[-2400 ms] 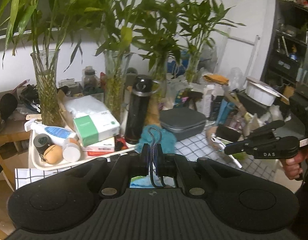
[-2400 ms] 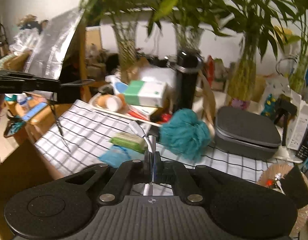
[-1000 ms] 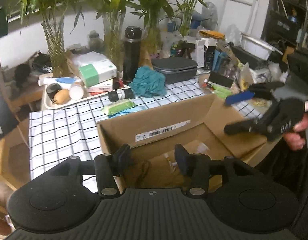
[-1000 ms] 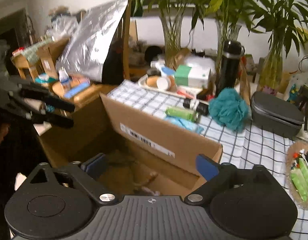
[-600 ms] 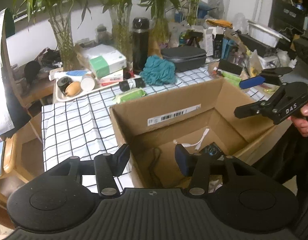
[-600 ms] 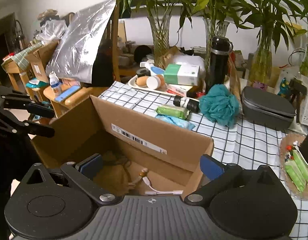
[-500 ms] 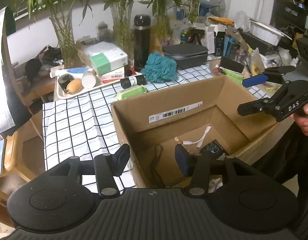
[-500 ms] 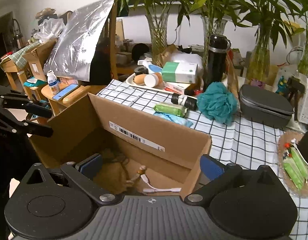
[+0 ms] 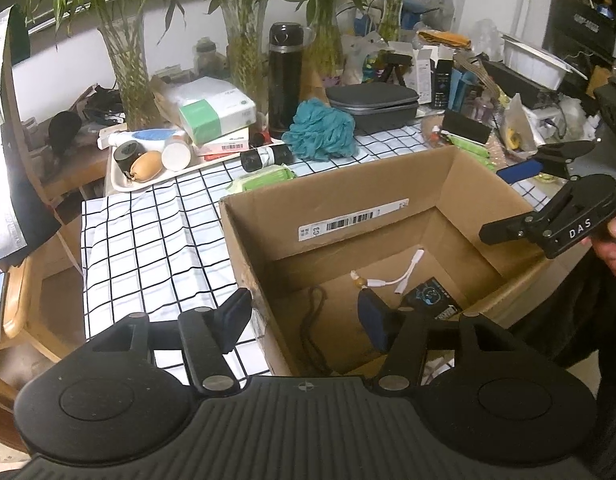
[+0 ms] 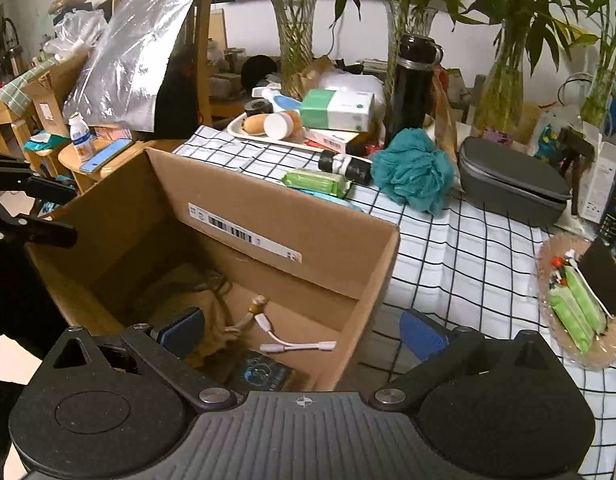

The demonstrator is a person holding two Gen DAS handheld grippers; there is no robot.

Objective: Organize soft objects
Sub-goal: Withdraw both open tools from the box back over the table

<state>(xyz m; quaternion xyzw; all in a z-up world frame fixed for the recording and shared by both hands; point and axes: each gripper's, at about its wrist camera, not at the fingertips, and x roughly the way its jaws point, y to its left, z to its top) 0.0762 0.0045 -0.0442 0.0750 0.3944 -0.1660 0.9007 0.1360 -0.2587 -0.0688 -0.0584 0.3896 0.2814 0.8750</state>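
Both tongs hang released over the cardboard box (image 9: 387, 200): left gripper (image 9: 304, 320), right gripper (image 10: 304, 332). Next grab looks like the teal loofah (image 10: 413, 168) beyond the box.

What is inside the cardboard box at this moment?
The cardboard box holds a white adapter cable, a black cord, a small dark packet and tan cloth. Both grippers hide its near floor.
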